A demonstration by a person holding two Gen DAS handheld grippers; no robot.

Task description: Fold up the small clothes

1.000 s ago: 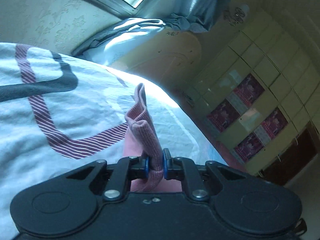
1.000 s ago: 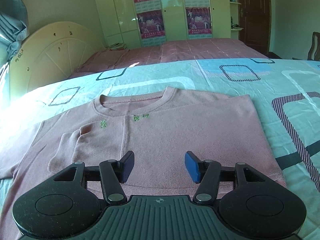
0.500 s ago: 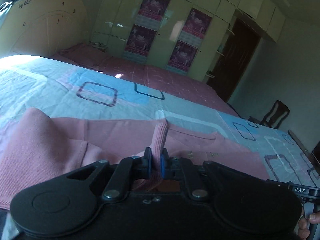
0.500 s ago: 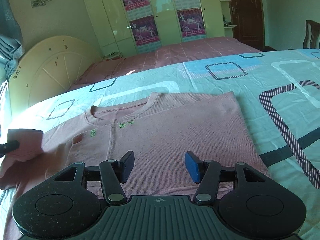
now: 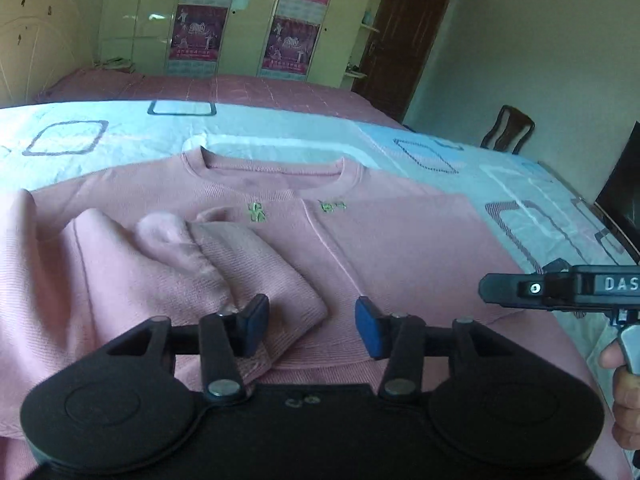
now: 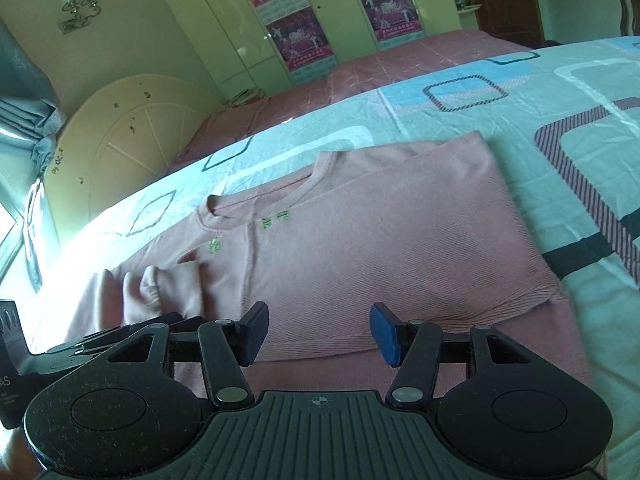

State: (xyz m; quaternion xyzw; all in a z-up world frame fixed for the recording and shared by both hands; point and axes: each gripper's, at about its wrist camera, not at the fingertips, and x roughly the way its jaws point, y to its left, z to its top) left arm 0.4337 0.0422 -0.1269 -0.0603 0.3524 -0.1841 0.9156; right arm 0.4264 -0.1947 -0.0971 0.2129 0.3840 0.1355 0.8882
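Note:
A pink long-sleeved sweater (image 5: 400, 240) lies flat on the bed, collar away from me, with small green embroidery below the neck. Its left sleeve (image 5: 240, 264) is folded across the chest, cuff end near my left gripper. My left gripper (image 5: 312, 326) is open and empty just above the hem beside that cuff. In the right wrist view the sweater (image 6: 380, 248) has its right side folded in, and the folded sleeve (image 6: 164, 292) lies at left. My right gripper (image 6: 318, 334) is open and empty over the hem.
The bed sheet (image 6: 500, 112) is light blue with square outlines. A pink bedspread (image 5: 208, 88), a cream headboard (image 6: 120, 136) and wardrobes with posters (image 5: 200, 32) stand behind. A chair (image 5: 506, 128) and a dark door (image 5: 404, 36) are at the right.
My left gripper carried the pink sleeve over the sweater's chest, laid it down and opened. My right gripper stayed open over the hem and shifted slightly.

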